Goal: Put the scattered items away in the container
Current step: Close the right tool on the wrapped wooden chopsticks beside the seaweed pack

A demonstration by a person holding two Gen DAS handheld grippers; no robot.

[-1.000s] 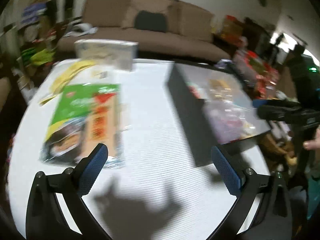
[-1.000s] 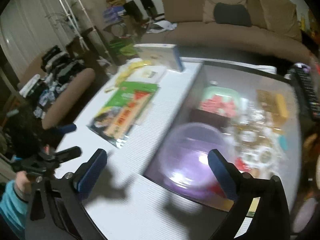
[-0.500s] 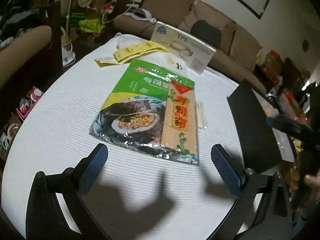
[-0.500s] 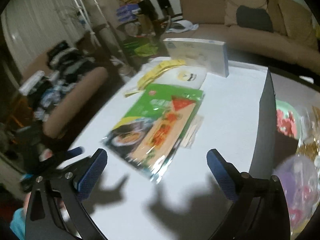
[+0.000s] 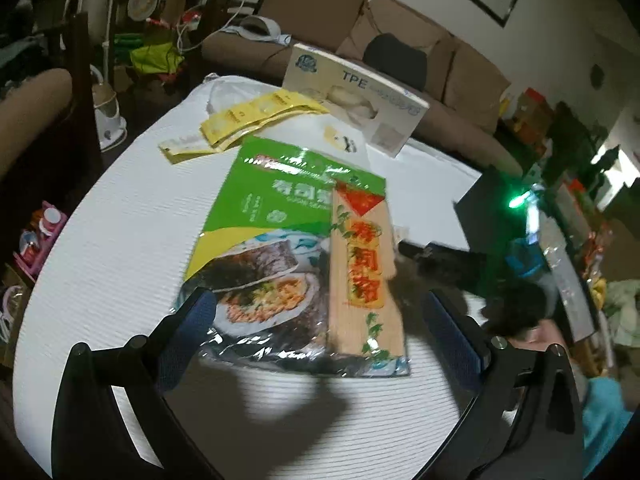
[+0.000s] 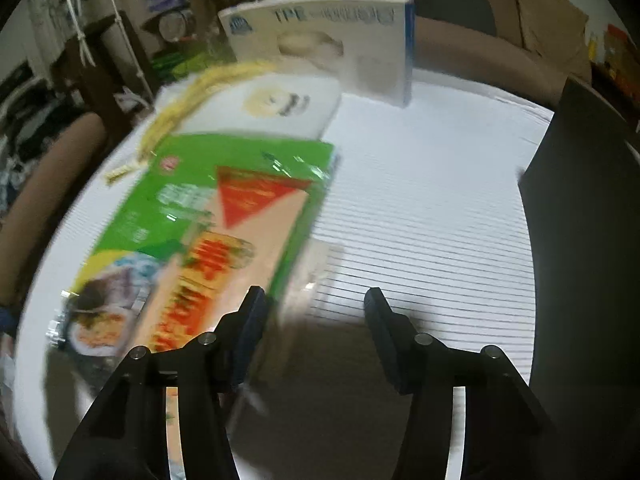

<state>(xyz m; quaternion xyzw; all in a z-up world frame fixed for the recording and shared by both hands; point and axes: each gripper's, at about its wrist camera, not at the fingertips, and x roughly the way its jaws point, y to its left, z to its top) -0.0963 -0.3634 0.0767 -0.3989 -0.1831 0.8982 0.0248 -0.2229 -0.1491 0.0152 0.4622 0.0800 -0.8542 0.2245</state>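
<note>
Attention has swung off the container and onto the loose items: a second ago both of your cameras looked into the filled black container, and now each one frames the green seaweed packet (image 5: 280, 240) lying flat on the white table (image 5: 120, 240). Your right gripper (image 6: 312, 312) has come in low at the packet's right edge, its jaws apart but narrower than half a second ago, with the left finger over the bamboo mat (image 6: 192, 280) side of the packet and the right finger over bare table; nothing is between them yet. From the left wrist view you can see that same right gripper as a dark blurred shape just beside the mat (image 5: 360, 272). Your left gripper (image 5: 316, 320) hangs wide apart and empty above the packet's near edge, not touching it. The black container (image 6: 580, 220) stands to the right, near the packet but apart from it, so the carry should be short. Behind the packet lie the yellow sachets (image 5: 256, 116), a white pouch (image 6: 272, 104) and the upright TPE box (image 5: 360, 96), all untouched. You look to be at the start of the packet pick; the thin flat edge may need a scrape or a lift from your left side before the jaws can bite, and the slick film could slip.
</note>
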